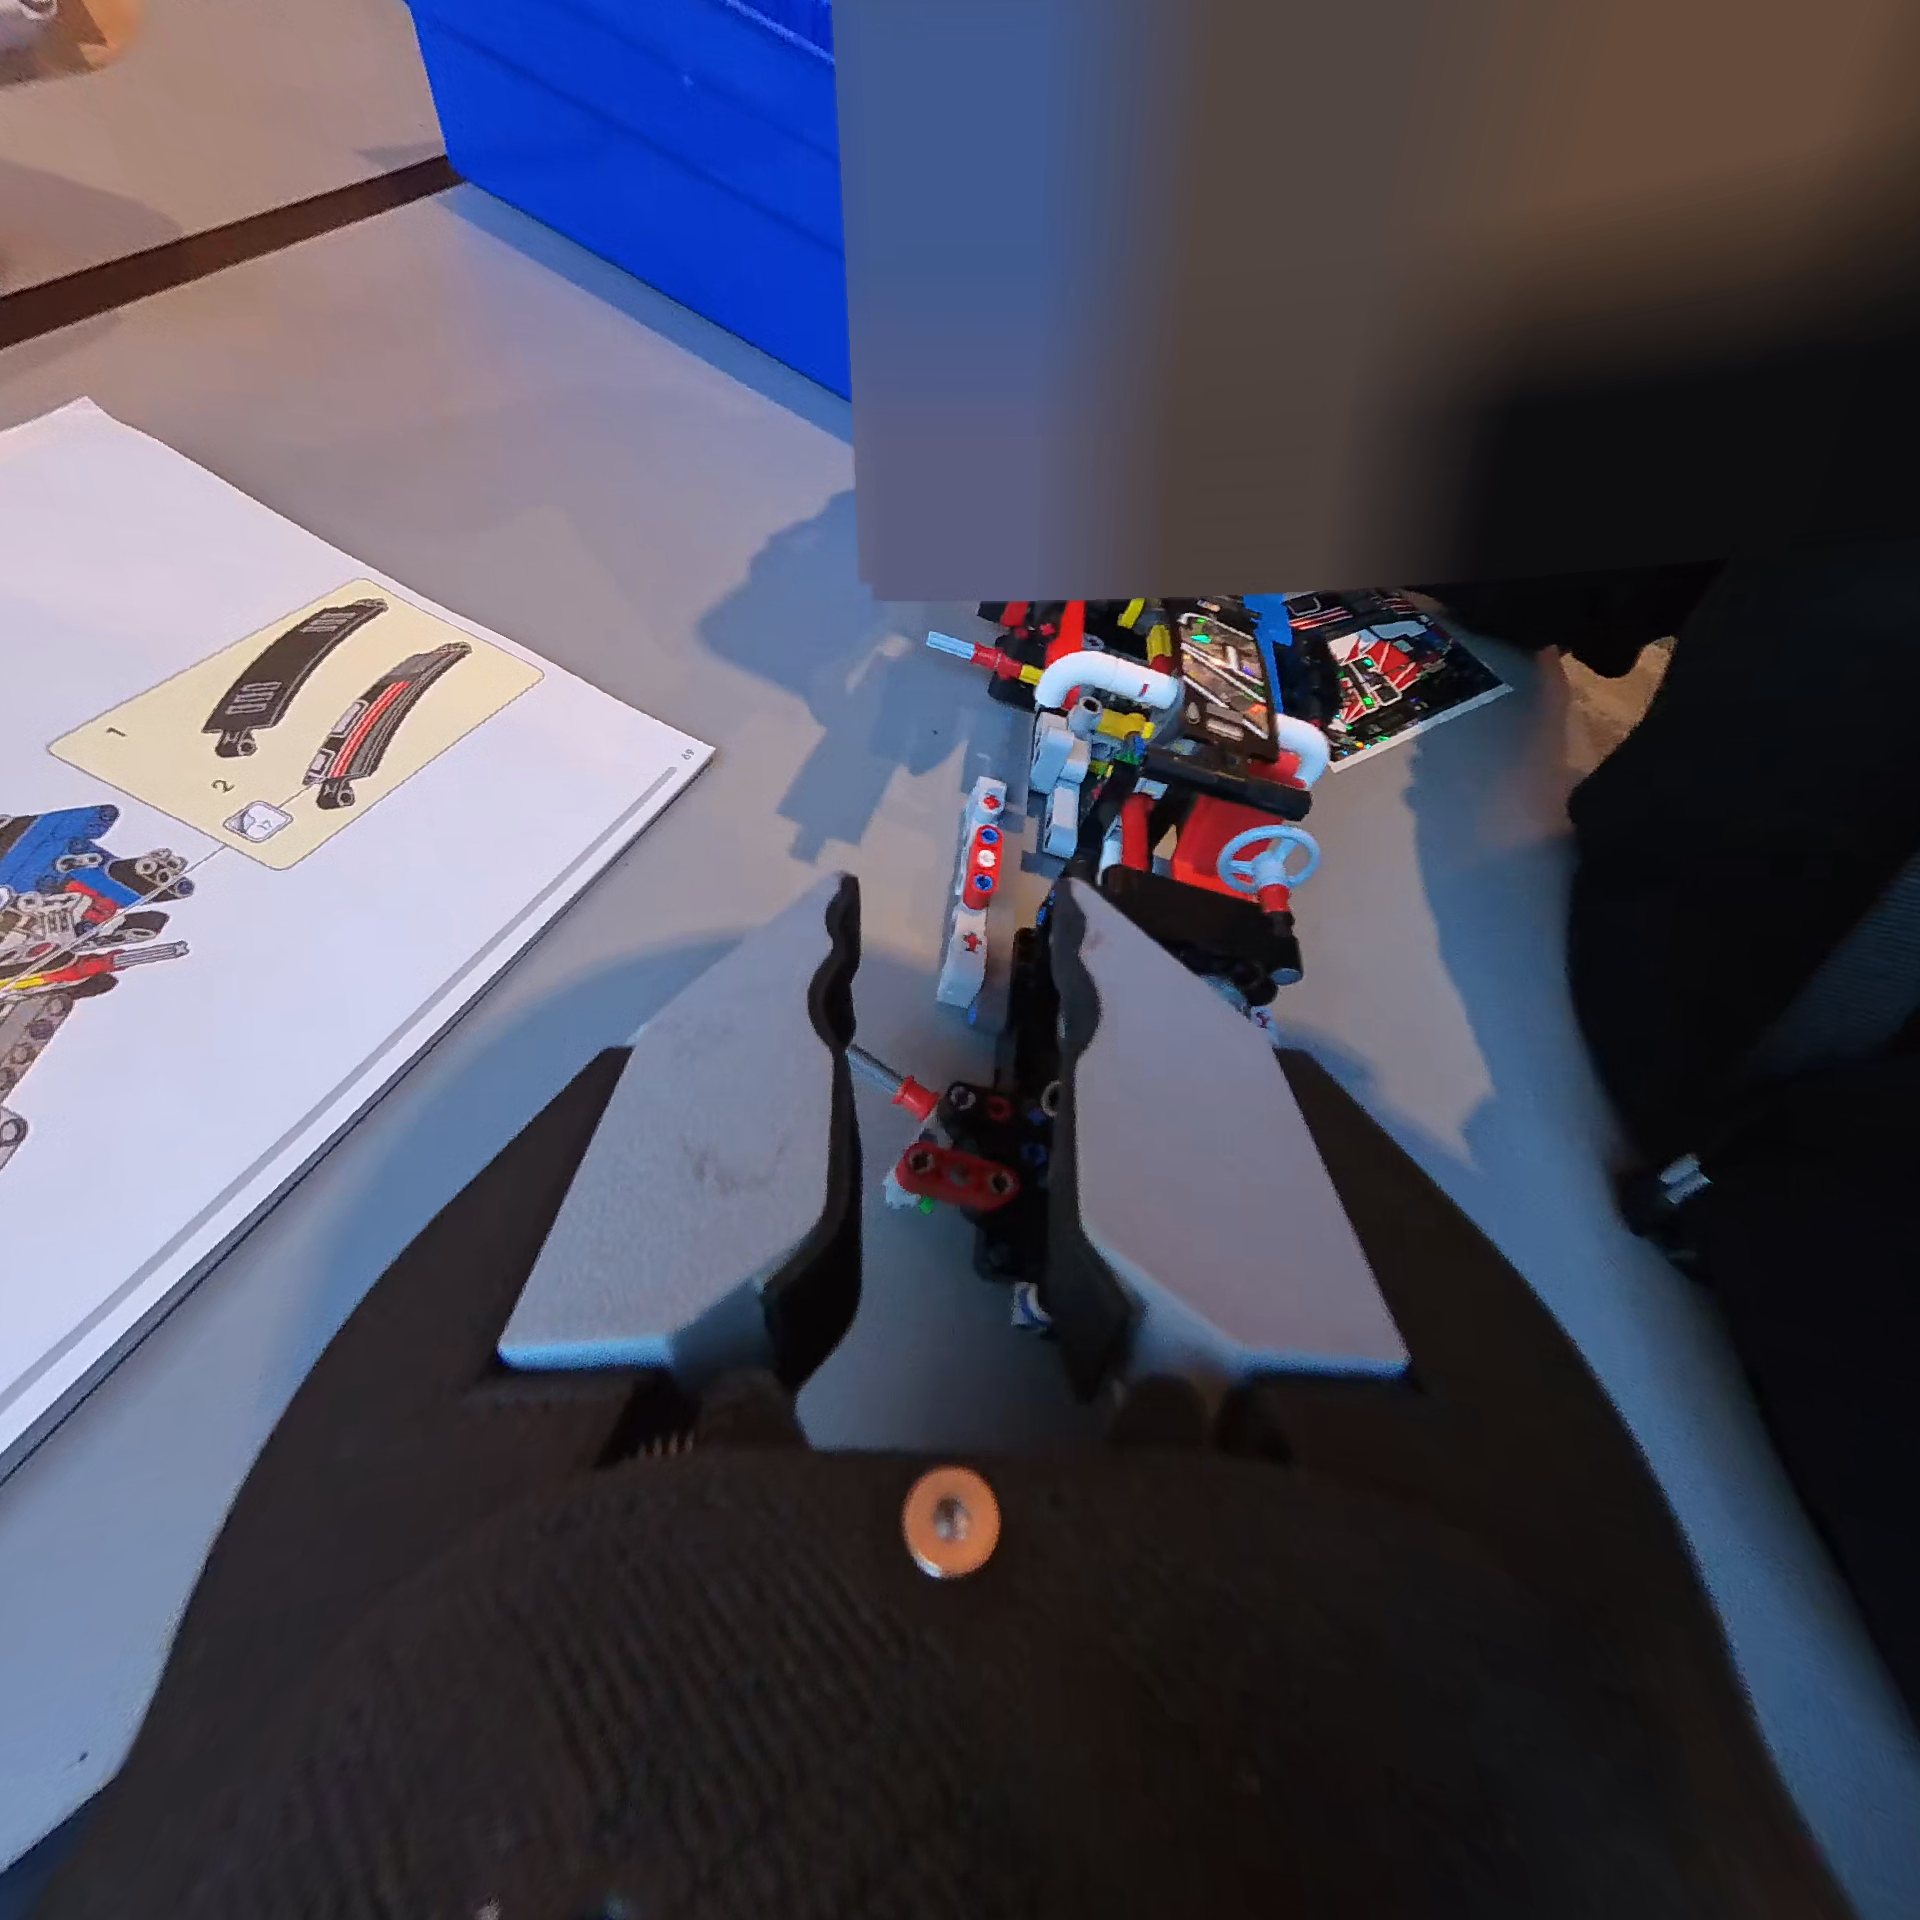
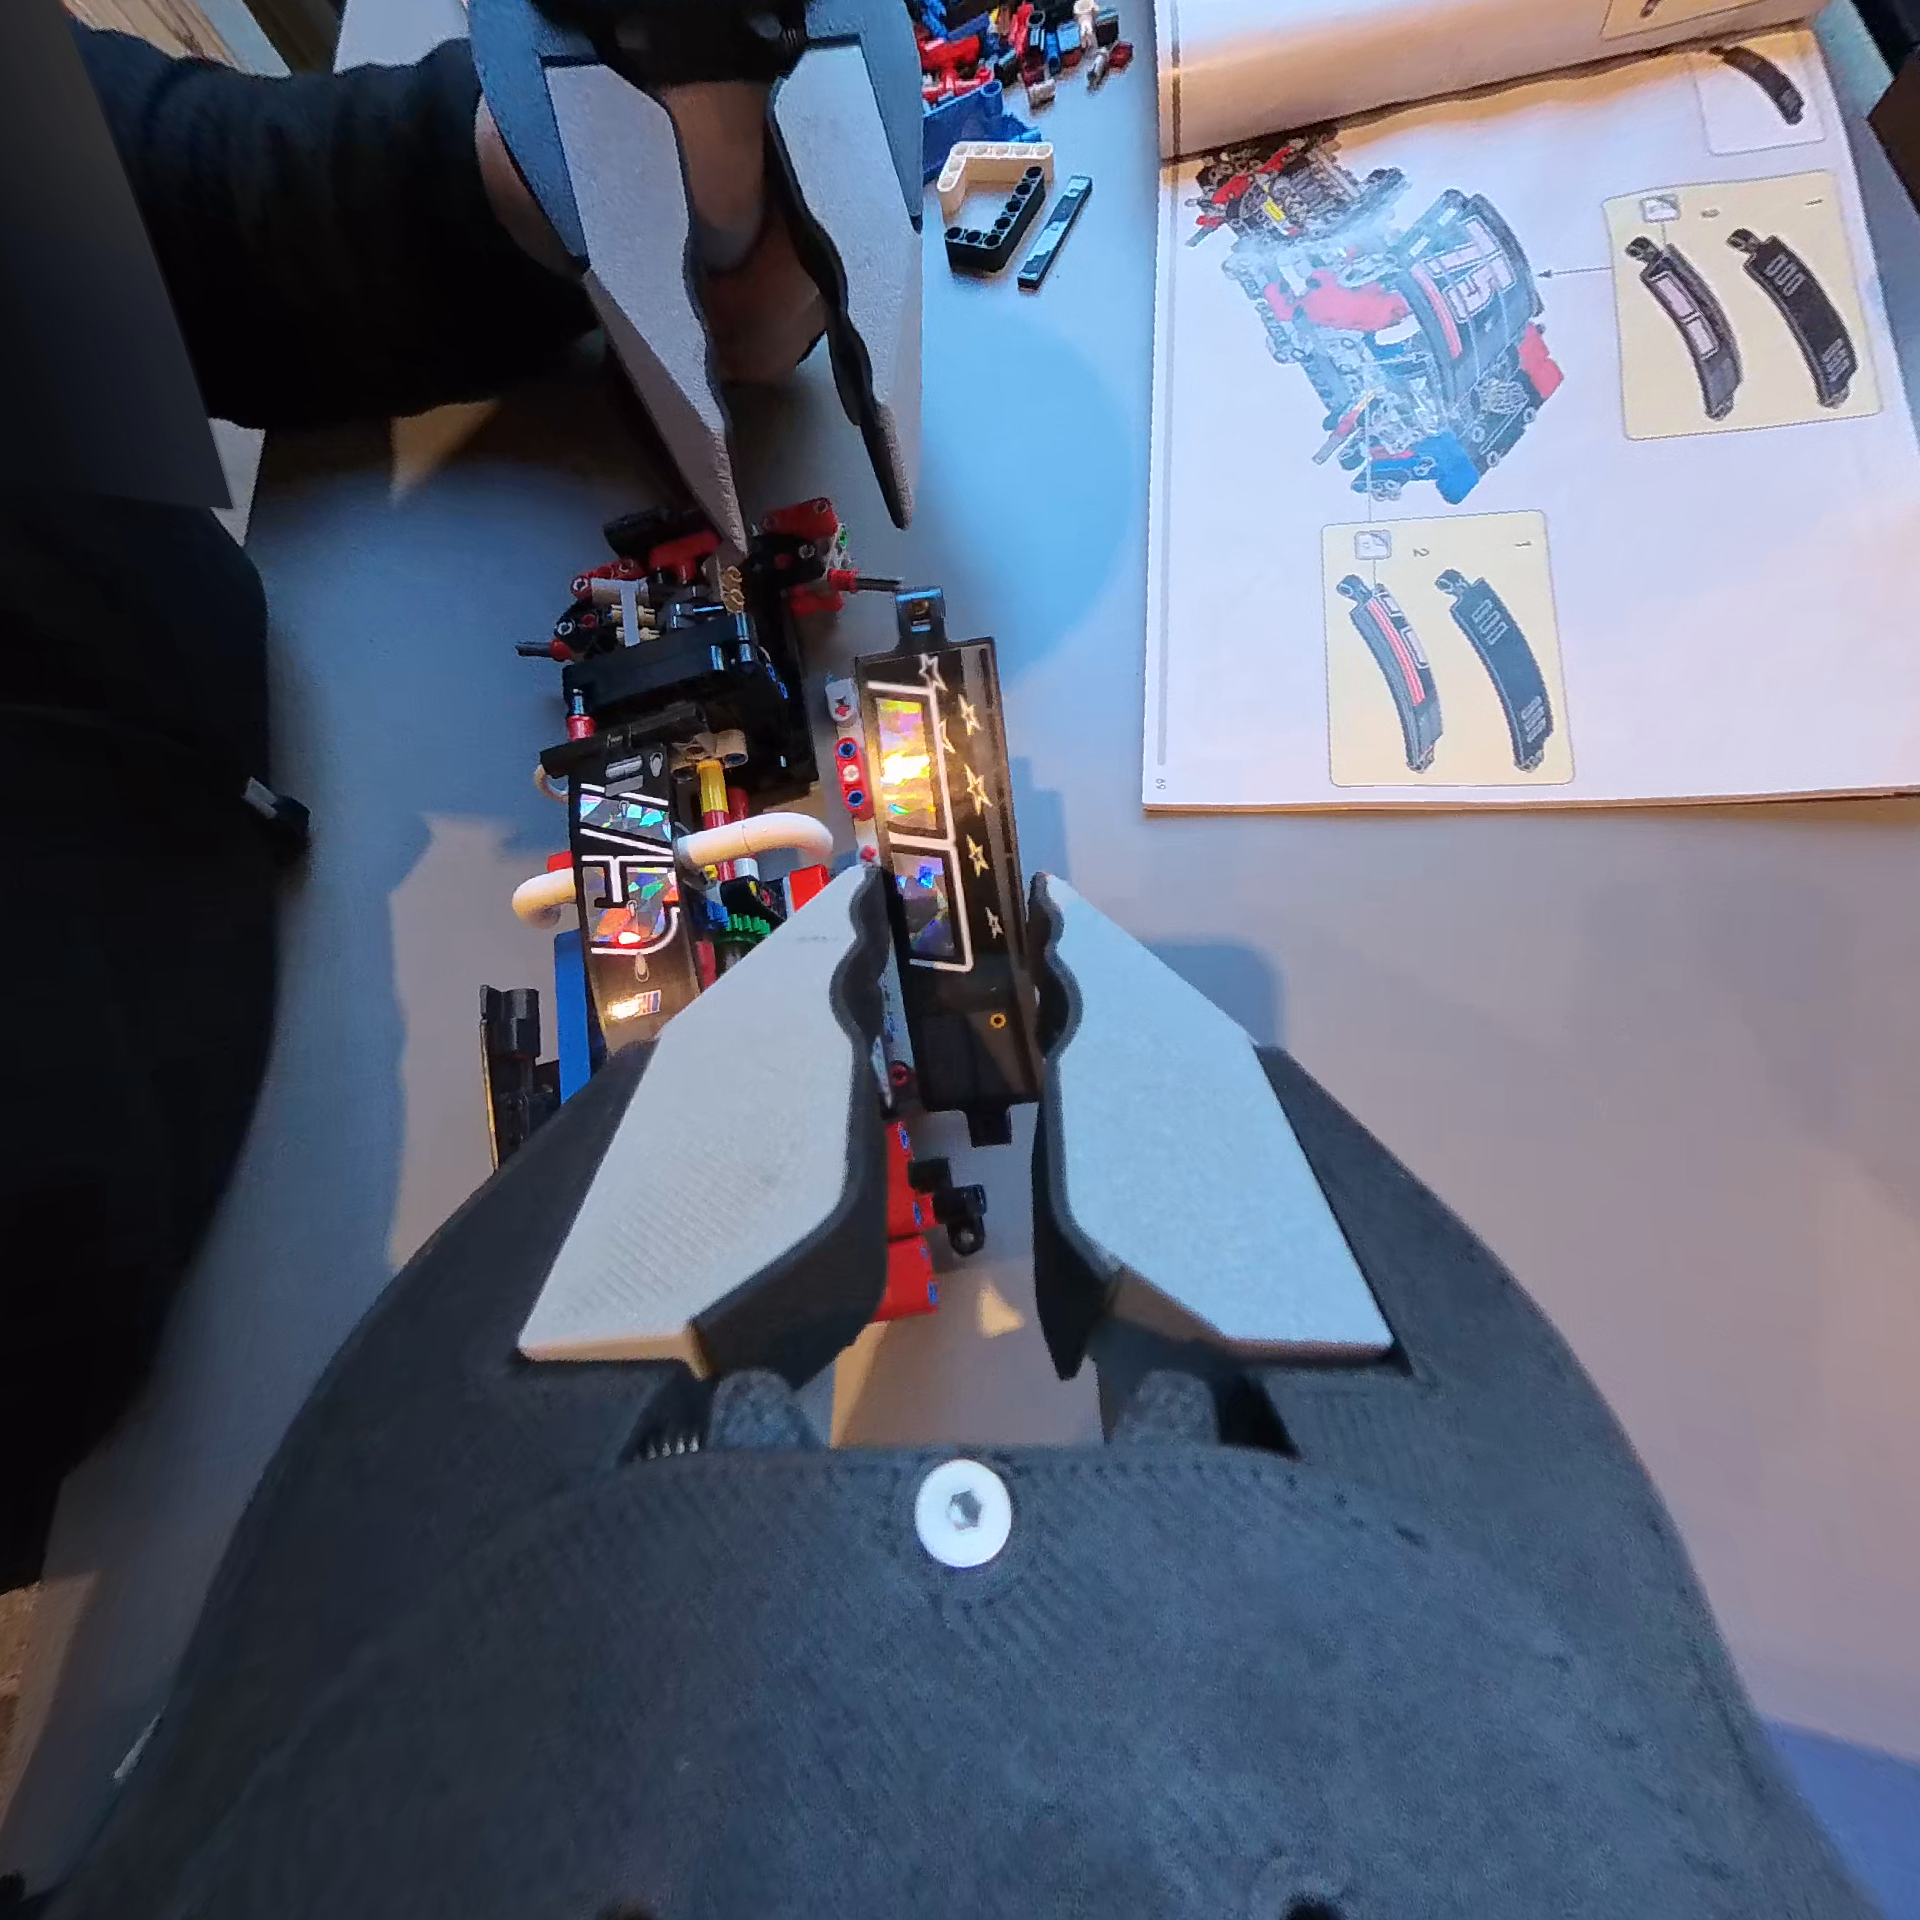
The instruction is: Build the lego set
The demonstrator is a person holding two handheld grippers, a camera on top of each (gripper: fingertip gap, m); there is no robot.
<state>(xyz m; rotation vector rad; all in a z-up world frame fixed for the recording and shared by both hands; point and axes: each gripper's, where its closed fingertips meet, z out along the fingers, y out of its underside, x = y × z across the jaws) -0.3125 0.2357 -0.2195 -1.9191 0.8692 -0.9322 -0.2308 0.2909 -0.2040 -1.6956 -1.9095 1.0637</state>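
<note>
The grey bench (image 2: 1455, 1039) carries everything. An open instruction booklet (image 2: 1558, 520) lies at the far right in the right wrist view. Left of it stretches the part-built lego model (image 2: 675, 707), a black, red and white frame lying lengthwise, with white curved tubes and a shiny stickered panel on top. The left tongs (image 1: 954, 925) stand partly open at the model's end; their right finger (image 1: 1070, 997) touches the black frame, while the left finger is clear of it, so whether they grip anything I cannot tell. The right tongs (image 2: 948, 914) are narrowed around a long black panel with stars (image 2: 940, 831), just beside the model's right flank. Loose bricks (image 2: 1018, 62) lie far off, near a black angled beam (image 2: 992, 223).
</note>
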